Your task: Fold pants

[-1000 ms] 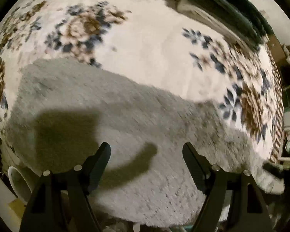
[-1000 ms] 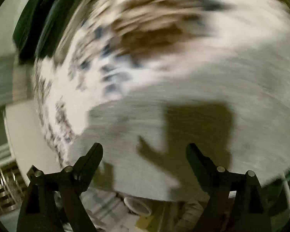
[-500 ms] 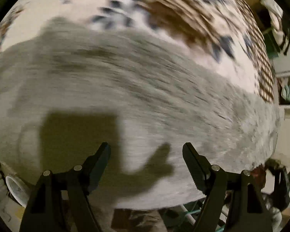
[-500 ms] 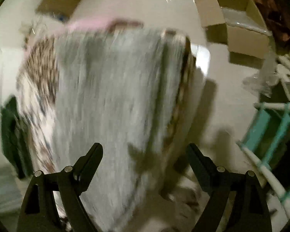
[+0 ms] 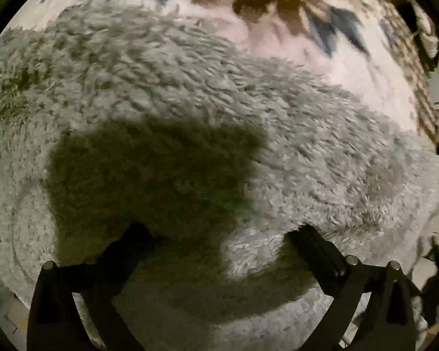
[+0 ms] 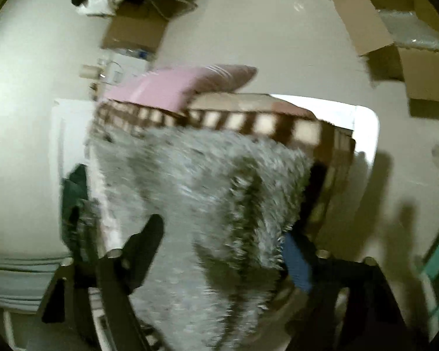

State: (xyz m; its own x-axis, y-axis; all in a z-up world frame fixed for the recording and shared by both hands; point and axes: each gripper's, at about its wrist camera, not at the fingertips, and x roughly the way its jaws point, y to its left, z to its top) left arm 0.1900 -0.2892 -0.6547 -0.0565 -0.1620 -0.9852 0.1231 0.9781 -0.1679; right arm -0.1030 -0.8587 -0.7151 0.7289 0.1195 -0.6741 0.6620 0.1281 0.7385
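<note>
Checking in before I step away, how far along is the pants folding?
Nothing yet looks folded: the fuzzy grey pants lie spread on the floral blanket. In hand: both hand-held grippers, left and right, open at the fabric edge. Left: grasping and every fold.

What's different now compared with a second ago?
The left gripper has dropped onto the grey pants, its fingers pressing into the fleece. The right gripper swung from looking down at the blanket to facing along the pants. Both stayed open.

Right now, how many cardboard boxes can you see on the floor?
2. One open box is at top right of the right wrist view; another box is at top left, beyond the pink pillow. More may be hidden.
</note>
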